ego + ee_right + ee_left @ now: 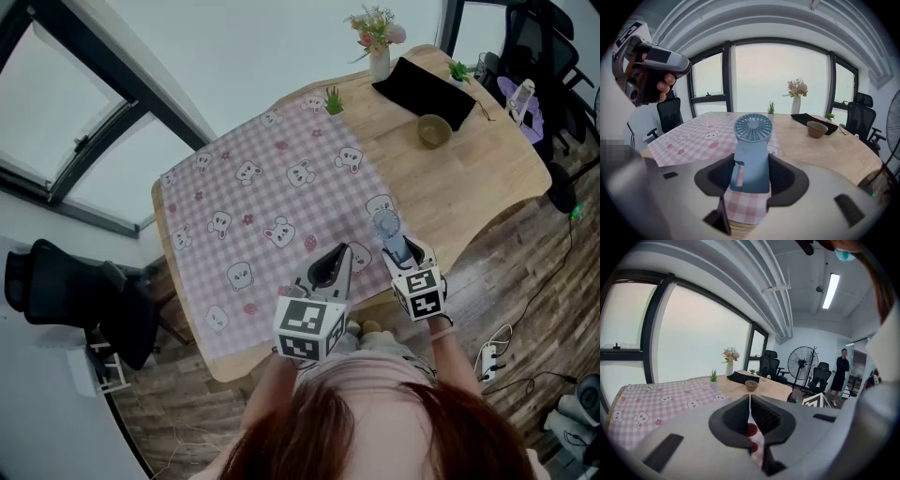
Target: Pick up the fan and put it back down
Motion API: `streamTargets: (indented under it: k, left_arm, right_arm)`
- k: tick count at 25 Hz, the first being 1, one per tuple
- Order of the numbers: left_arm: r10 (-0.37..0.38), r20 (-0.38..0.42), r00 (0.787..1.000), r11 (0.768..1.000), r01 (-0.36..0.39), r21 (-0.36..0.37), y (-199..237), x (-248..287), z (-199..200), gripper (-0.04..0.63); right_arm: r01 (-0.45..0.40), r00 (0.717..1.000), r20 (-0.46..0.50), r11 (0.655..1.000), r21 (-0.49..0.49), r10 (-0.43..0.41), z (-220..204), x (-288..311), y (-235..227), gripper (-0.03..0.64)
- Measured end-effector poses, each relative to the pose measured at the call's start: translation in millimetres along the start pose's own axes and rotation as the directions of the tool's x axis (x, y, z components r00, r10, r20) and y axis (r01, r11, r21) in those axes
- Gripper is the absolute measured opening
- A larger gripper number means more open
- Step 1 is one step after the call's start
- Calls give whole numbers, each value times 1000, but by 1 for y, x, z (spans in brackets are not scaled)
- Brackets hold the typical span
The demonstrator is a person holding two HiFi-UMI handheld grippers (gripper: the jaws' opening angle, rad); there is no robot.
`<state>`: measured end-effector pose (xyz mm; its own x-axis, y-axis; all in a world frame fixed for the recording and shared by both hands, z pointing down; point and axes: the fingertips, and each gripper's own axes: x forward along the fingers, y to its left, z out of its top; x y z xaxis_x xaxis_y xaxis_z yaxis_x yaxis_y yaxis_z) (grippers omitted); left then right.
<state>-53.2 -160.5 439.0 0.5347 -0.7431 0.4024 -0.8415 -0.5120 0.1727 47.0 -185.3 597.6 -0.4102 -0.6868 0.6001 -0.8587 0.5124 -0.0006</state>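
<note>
1. Two grippers hang over the near edge of a wooden tabletop (473,183), where a pink checked tablecloth (262,202) printed with cartoon animals covers the left part.
2. At left, the left gripper (337,255) is idle. Its jaws are drawn together to a thin slit with nothing between them, and only tablecloth shows through the gap. It looks parked above the cloth to leave the work to the other side.
3. Just beside it, the small blue handheld fan (753,140) stands at the right-hand border of the tablecloth, close to the person's edge of the tabletop.
4. The right gripper (405,255) has its jaws closed against the two sides of the fan's handle, low on the body. That grip leaves the round head clear and should keep the fan from tipping when it is raised.
5. Fan's long axis runs upright, with the round grille on top and the flat foot at the bottom. The grille faces back along the gripper, towards the person. A small loop hangs on the handle's left side.
6. Whether the foot rests on the tablecloth or has just cleared it cannot be told from these views. By this reading the pick-up is at the grasp or the very start of the lift.
7. Farther right and well apart from the fan sit a brown bowl (433,129), a black mat (427,89) and a vase of flowers (379,58), all out of the way.
</note>
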Motion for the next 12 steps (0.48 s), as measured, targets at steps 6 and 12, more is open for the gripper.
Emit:
streamTargets:
  k: [6,12]
  left_arm:
    - [-4,12,1000,1000,4,23,-7,-6,3,15]
    - [-6,22,1000,999,5,42,-9,-12,7,15]
  right_arm:
    - [15,999,43,1000,3,-16,10,-15,0,212]
    - [31,995,92,1000,5,-31,26,-29,1,212]
